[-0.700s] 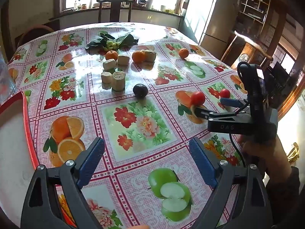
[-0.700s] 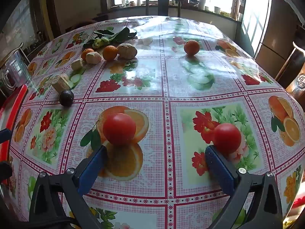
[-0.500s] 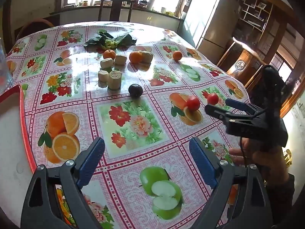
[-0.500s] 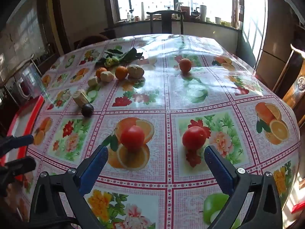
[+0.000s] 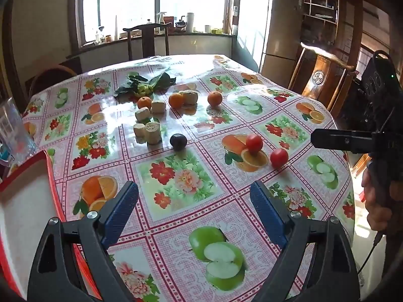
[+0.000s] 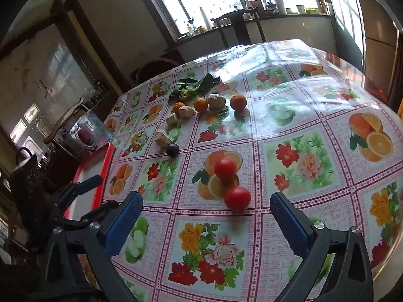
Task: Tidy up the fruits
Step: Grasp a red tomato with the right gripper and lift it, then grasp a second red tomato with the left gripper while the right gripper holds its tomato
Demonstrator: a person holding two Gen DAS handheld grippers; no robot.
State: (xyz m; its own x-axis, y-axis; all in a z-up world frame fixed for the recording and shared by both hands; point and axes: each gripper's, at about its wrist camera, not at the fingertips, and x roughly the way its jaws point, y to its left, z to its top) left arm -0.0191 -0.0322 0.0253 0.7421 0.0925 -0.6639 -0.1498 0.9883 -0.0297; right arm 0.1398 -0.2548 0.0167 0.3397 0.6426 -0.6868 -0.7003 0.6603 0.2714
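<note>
On the table, fruit lies loose: two tomatoes near my wide-open right gripper. Left gripper gapes empty; the red tray seems unfilled.

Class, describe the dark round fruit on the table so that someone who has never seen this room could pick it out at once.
Start at the red-rimmed tray on the table's edge, then look across the flowered tablecloth toward the pale cut stem chunks. The dark plum sits just beside them. It is the only near-black fruit; its neighbours are red tomatoes and oranges.
</note>
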